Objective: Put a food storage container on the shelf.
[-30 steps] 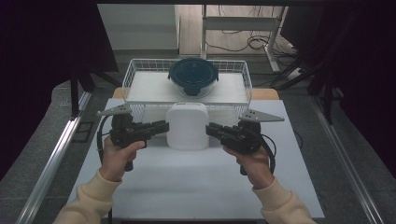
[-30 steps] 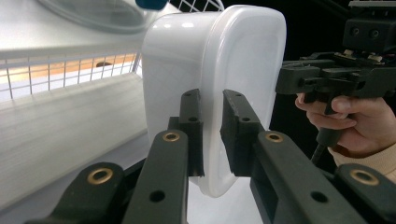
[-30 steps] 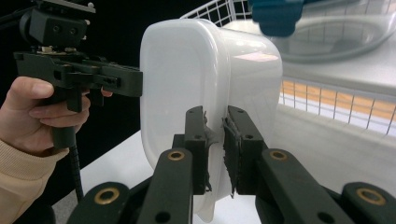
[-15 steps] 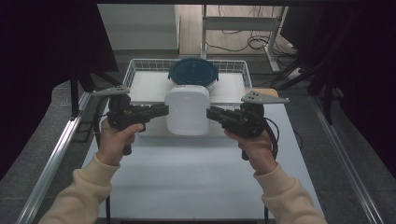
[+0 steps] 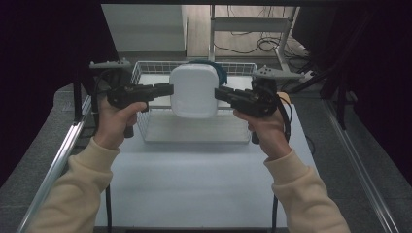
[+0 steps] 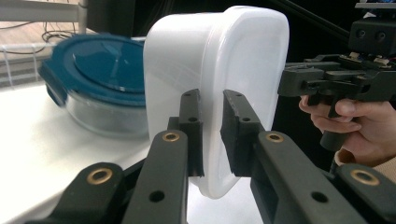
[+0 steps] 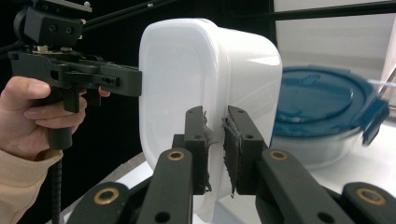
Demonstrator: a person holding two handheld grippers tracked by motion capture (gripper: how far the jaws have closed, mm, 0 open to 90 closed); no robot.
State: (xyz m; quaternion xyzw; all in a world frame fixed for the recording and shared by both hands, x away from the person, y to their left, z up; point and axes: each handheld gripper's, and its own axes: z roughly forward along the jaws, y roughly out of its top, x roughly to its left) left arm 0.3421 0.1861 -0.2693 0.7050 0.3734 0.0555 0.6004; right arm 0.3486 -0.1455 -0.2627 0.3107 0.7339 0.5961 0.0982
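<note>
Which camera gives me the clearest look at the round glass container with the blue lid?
The left gripper view: the round glass container with the blue lid shows lid, clasp and glass wall. The right gripper view has it blurred and partly cut off; in the high view the white plastic box hides most of it.

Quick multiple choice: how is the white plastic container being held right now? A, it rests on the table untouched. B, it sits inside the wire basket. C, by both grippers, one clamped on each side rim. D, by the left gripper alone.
C: the left gripper and right gripper each pinch an opposite rim of the white container, which hangs in the air in front of the wire basket.
</note>
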